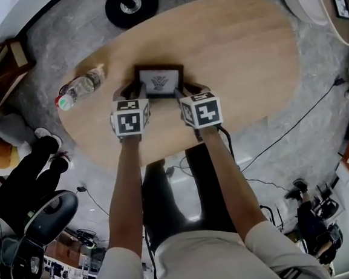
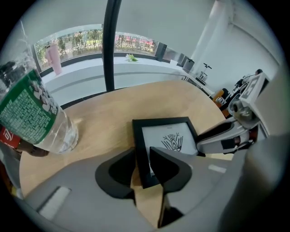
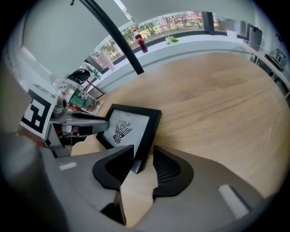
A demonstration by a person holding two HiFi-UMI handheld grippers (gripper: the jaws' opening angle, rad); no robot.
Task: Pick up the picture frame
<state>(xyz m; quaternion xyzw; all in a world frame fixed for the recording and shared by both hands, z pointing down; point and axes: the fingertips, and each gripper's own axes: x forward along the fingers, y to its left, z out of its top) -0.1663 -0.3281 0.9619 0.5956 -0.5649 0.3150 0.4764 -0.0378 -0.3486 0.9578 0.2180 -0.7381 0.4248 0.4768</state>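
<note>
With a water bottle (image 1: 80, 88) off to the side, the left tongs (image 2: 142, 165) and right tongs (image 3: 144, 158) stood wide open, gripping nothing, astride opposite near corners of the picture frame (image 1: 159, 80) lying on the surface (image 1: 246, 56), apparently poised to close and lift.

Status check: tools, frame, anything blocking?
Left tool and right tool open, each astride a near corner of picture frame. Frame on table, ungripped. Bottle beside it, apart.
</note>
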